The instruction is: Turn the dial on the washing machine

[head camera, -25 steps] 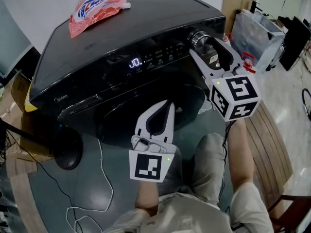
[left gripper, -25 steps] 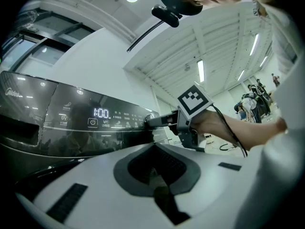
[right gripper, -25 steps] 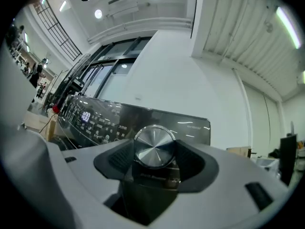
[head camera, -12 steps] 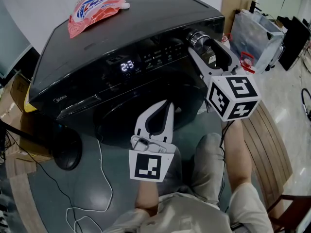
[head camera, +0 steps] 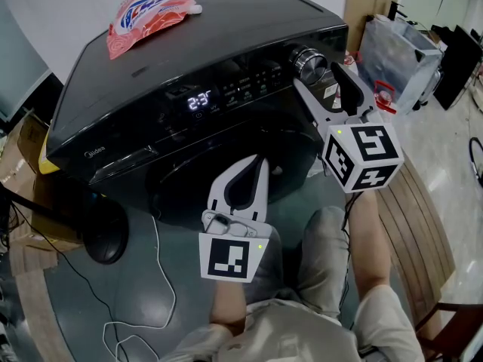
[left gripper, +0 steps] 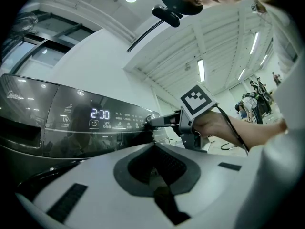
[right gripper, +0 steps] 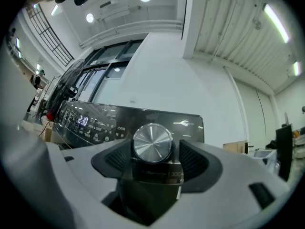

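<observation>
- Person's arm (head camera: 375, 232) runs up to the right gripper; a white cable (head camera: 161, 277) trails on the floor at lower left.
- Left gripper (head camera: 259, 163) hangs level in front of the round door (head camera: 177, 183) of the washing machine (head camera: 189, 47). Its jaws are together at the tips with nothing between them, and it is well apart from the dial.
- In the left gripper view, the left gripper (left gripper: 155, 144) has its tips closed, with the front panel beyond them.
- Right gripper (head camera: 317, 72) is at the panel's right end, its marker cube toward the person.
- Right jaws have just been opening and now stand wide. The dial (head camera: 309, 62) sits between them near the tips.
- In the right gripper view, the right gripper (right gripper: 153, 157) has the dial (right gripper: 152, 143) centred between the two dark pads. The right pad stands clear of it. The left pad is just beside it, and whether it touches is hard to tell. There is no squeeze on it.
- The dial is a silver knob, face out, at the far right of the control panel. It also shows in the left gripper view (left gripper: 152, 120).
- Lit display (head camera: 199, 99) is left of the dial and reads 2:30.
- Red-and-white pouch (head camera: 147, 13) lies on the machine's top, at the back left.
- Clear plastic bag (head camera: 396, 51) is on the floor past the machine's right side.
</observation>
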`<action>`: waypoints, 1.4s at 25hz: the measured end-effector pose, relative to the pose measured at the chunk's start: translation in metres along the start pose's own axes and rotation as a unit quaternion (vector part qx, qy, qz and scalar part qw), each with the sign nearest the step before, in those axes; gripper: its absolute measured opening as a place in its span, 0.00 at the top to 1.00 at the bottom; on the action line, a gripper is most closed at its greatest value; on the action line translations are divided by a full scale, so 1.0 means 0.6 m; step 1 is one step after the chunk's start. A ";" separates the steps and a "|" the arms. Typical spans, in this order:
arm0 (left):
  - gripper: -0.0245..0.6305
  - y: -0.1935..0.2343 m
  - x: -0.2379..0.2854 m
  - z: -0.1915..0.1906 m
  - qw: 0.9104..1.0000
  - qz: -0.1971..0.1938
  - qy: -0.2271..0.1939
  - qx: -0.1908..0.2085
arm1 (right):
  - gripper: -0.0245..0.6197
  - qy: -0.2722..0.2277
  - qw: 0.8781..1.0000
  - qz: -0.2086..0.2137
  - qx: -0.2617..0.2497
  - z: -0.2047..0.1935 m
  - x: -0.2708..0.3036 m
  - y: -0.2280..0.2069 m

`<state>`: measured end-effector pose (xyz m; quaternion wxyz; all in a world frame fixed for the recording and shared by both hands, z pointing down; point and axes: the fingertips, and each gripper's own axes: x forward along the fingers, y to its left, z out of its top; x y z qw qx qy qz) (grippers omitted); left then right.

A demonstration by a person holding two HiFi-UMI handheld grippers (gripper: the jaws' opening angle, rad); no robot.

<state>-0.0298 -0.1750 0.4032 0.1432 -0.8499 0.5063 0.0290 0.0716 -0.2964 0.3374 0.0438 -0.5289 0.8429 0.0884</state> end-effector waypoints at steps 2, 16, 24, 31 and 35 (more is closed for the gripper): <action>0.94 0.000 0.000 0.001 1.000 0.000 -0.001 0.001 | 0.46 -0.005 1.000 -0.003 -0.006 -0.002 -0.011 -0.001; 0.94 0.011 -0.003 -0.003 1.000 0.013 0.004 -0.003 | 0.52 -0.015 0.999 -0.005 -0.050 -0.058 -0.100 0.035; 0.94 0.010 -0.003 0.003 1.000 0.014 0.001 0.000 | 0.54 -0.017 0.998 -0.001 -0.055 -0.057 -0.110 0.041; 0.94 0.006 0.000 0.005 1.000 0.014 -0.001 -0.002 | 0.55 -0.019 0.998 0.000 -0.061 -0.053 -0.115 0.042; 0.94 0.004 -0.001 0.006 1.000 0.012 -0.002 0.002 | 0.55 -0.019 0.998 0.001 -0.063 -0.053 -0.118 0.044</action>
